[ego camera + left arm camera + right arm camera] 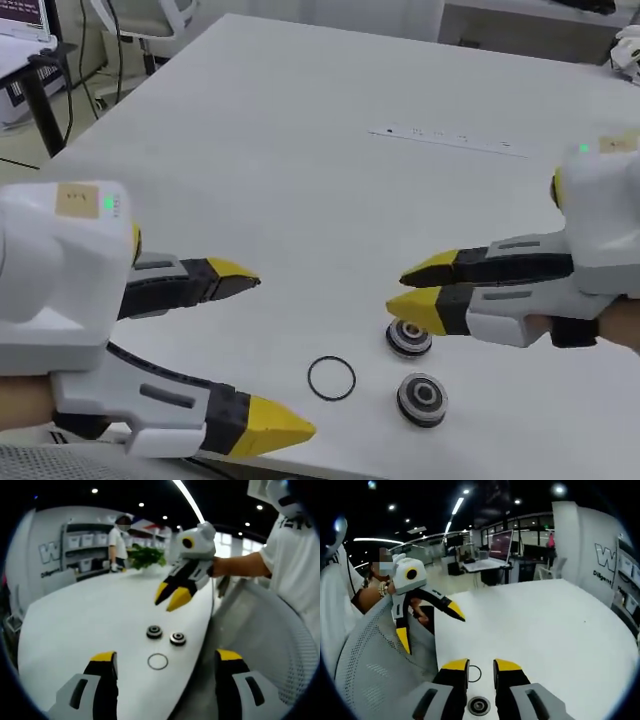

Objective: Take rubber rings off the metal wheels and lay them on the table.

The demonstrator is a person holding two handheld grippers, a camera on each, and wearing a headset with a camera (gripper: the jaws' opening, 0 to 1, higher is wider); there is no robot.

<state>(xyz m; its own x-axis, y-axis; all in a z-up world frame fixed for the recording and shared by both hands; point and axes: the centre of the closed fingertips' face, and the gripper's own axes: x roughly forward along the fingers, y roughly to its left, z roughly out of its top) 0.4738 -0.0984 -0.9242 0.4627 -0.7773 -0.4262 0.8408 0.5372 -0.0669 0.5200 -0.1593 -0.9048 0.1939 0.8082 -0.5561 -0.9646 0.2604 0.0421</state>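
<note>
Two metal wheels (409, 338) (422, 398) with dark rubber rings lie near the table's front edge. A loose black rubber ring (331, 378) lies flat to their left. My right gripper (400, 288) hovers just above the farther wheel, jaws open by a narrow gap, nothing between them. My left gripper (275, 355) is open wide over the loose ring. In the left gripper view the ring (157, 661) lies between my jaws, with both wheels (154, 631) (177, 638) and the right gripper (172, 592) beyond. The right gripper view has a wheel (479, 706) below my jaws and the ring (474, 673) ahead.
The white table (300, 150) stretches far ahead, with a thin pale strip (445, 138) lying at its back right. A mesh chair back (375, 650) is close to the table's front edge. A person (119, 542) stands by shelves in the distance.
</note>
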